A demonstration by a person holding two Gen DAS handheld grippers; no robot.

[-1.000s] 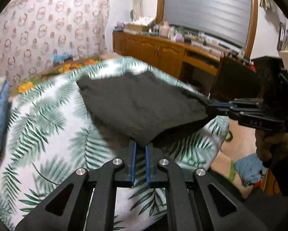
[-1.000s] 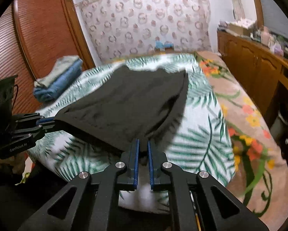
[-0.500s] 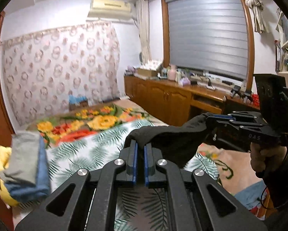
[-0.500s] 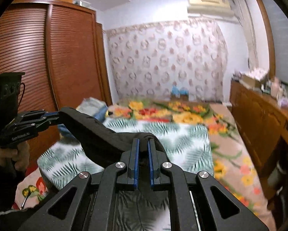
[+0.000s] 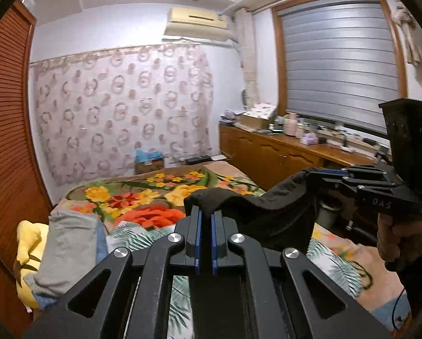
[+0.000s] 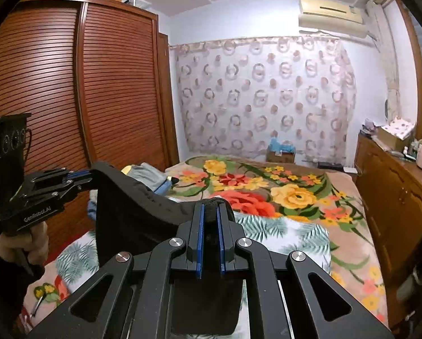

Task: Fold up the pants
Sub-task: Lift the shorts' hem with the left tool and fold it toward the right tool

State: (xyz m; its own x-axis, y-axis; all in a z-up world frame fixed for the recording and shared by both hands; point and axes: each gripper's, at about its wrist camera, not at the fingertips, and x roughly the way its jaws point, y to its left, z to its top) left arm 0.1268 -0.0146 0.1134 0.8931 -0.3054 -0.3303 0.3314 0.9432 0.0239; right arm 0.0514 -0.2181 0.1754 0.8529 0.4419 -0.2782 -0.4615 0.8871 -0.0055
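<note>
The black pants (image 5: pixel 270 214) hang in the air between both grippers, lifted well above the bed. My left gripper (image 5: pixel 205 212) is shut on one edge of the pants; it also shows in the right wrist view (image 6: pixel 83 176) at the left. My right gripper (image 6: pixel 210 207) is shut on the other edge; it also shows in the left wrist view (image 5: pixel 312 173) at the right. The pants (image 6: pixel 131 212) sag between the two grips, and their lower part drops out of sight behind the gripper bodies.
Below is a bed with a palm-leaf sheet (image 6: pixel 290 231) and a floral blanket (image 6: pixel 267 183). A pile of folded clothes (image 5: pixel 67 248) lies at the bed's left side. A wooden wardrobe (image 6: pixel 69 90) stands at the left, and a cluttered wooden cabinet (image 5: pixel 281 152) at the right.
Both grippers rose and tilted up with the pants. The pants, spread on the bed a second ago, now hang off it, and the far wall has come into view.
</note>
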